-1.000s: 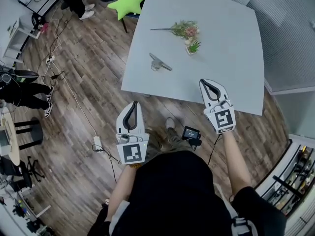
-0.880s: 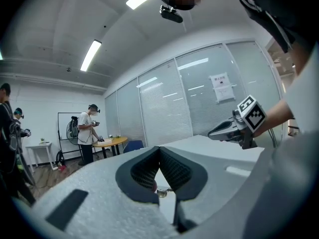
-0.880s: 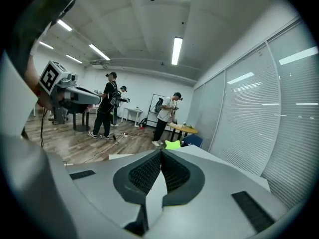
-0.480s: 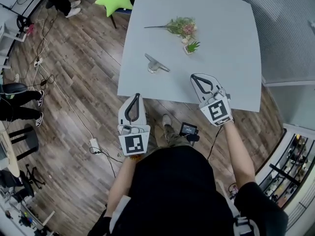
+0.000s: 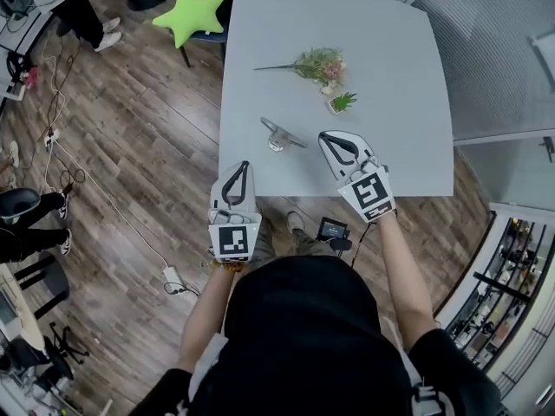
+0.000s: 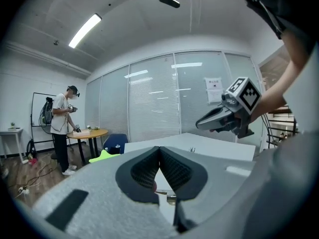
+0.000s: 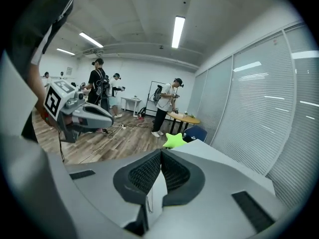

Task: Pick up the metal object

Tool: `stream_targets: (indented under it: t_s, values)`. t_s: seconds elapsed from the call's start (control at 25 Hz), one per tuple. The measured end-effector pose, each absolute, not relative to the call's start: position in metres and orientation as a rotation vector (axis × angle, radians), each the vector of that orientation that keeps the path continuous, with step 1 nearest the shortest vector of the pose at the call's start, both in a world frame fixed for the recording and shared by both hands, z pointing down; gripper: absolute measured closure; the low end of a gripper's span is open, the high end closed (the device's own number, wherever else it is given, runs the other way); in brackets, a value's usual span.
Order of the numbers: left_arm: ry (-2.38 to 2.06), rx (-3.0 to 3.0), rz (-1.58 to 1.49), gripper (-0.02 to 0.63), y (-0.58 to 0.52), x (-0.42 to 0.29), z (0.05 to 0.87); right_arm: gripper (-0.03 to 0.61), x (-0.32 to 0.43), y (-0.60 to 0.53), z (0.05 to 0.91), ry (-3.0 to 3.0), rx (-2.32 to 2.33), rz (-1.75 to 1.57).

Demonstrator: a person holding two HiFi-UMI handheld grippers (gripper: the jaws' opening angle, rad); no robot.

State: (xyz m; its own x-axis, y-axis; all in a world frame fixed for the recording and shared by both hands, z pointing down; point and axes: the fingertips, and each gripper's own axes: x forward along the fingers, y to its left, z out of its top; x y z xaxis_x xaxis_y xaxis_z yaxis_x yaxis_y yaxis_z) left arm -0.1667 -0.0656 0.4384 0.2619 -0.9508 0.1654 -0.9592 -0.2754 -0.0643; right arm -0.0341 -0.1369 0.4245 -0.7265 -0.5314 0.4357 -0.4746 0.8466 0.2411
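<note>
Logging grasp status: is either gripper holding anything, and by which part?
Nothing. Left gripper and right gripper are shut and empty; the metal object lies on the table.

Floor: brown wood planks (image 5: 130, 146); a white power strip (image 5: 173, 277) is left lying on them. A pale grey square tabletop (image 5: 390, 68) is seen from above. A green star-shaped cushion (image 5: 189, 14) is set on a blue chair (image 6: 115, 141) beyond its far corner. Glass partitions with closed blinds (image 6: 159, 103) are noted behind. Ceiling strip lights (image 6: 84, 30) are lit. A round wooden table (image 6: 90, 132) is attended by a standing person (image 6: 62, 123).
</note>
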Motion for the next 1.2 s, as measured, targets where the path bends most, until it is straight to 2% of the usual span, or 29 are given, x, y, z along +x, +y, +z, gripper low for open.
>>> stream_targets:
  t_s: [0.32, 0.6, 0.68, 0.88, 1.2]
  values:
    - [-1.645, 2.575, 0.400, 0.603, -0.126, -0.162, 0.468, 0.578, -0.046, -0.152, 0.429, -2.514, 0.806, -0.059]
    - [-1.563, 2.581, 0.563, 0.584, -0.156, -0.119, 0.482, 0.578, 0.004, -0.180, 0.446, -2.520, 0.859, -0.003]
    - [-1.544, 2.565, 0.607, 0.574, -0.158, -0.111, 0.486, 0.578, 0.017, -0.185, 0.456, -2.513, 0.863, 0.014]
    - [-1.494, 2.534, 0.660, 0.500, -0.171, -0.104, 0.496, 0.578, 0.024, -0.187, 0.493, -2.479, 0.747, 0.021]
    - [-1.337, 2.503, 0.761, 0.480, -0.185, -0.087, 0.553, 0.578, 0.010, -0.182, 0.533, -2.384, 0.509, -0.054]
